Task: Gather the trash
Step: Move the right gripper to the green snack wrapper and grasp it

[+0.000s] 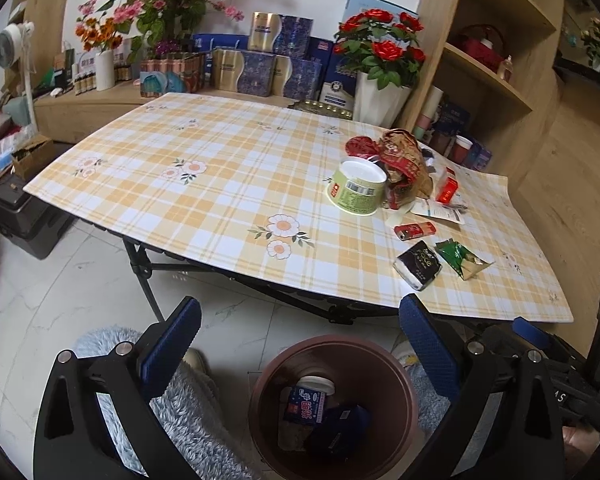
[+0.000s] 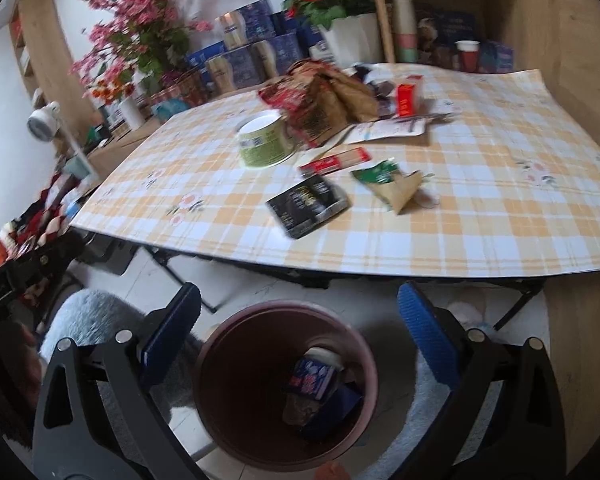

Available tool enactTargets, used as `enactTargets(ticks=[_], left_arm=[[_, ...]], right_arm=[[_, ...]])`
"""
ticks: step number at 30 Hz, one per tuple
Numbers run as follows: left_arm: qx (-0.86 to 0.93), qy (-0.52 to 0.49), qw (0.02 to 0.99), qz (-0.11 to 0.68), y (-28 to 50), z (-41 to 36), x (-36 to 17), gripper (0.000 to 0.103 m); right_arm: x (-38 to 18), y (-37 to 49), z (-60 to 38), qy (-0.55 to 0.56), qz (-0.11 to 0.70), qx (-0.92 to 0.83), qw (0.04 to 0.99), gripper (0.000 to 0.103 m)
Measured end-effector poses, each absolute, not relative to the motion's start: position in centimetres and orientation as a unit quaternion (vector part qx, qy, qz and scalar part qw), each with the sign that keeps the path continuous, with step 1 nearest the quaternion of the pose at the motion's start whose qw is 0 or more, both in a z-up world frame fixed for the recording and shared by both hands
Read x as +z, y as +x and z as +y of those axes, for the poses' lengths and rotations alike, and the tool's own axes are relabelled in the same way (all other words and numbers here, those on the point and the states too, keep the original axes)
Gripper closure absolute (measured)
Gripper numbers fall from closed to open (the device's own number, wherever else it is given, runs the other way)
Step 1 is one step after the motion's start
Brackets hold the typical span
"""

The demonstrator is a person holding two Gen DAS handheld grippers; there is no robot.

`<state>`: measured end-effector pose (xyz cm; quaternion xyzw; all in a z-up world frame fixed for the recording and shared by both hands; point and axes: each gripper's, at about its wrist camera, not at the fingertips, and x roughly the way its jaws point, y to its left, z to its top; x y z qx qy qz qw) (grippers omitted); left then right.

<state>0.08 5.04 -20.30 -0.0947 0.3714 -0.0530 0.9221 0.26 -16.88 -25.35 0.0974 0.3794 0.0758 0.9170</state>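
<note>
A brown round bin stands on the floor in front of the table and holds a blue-white carton and dark packets. My left gripper and right gripper are both open and empty, above the bin. On the checked tablecloth lie a green-white cup, a crumpled red-brown bag, a black packet, a green wrapper, a red wrapper and a small red box.
The table has a folding black frame beneath. A fluffy grey rug lies left of the bin. Flower pots and blue boxes line the back ledge. Wooden shelves stand at the right.
</note>
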Motion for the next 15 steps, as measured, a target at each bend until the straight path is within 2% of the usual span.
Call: enactTargets(ticks=[9,15], left_arm=[[-0.059,-0.098,0.916,0.385,0.8,5.0,-21.1,0.006],[-0.085,-0.111,0.906,0.401,1.6,4.7,-22.1,0.006]], right_arm=[[-25.2,0.4,-19.6,0.131,0.333,0.039,0.933,0.006],[-24.9,1.3,-20.7,0.147,0.337,0.055,0.928,0.006]])
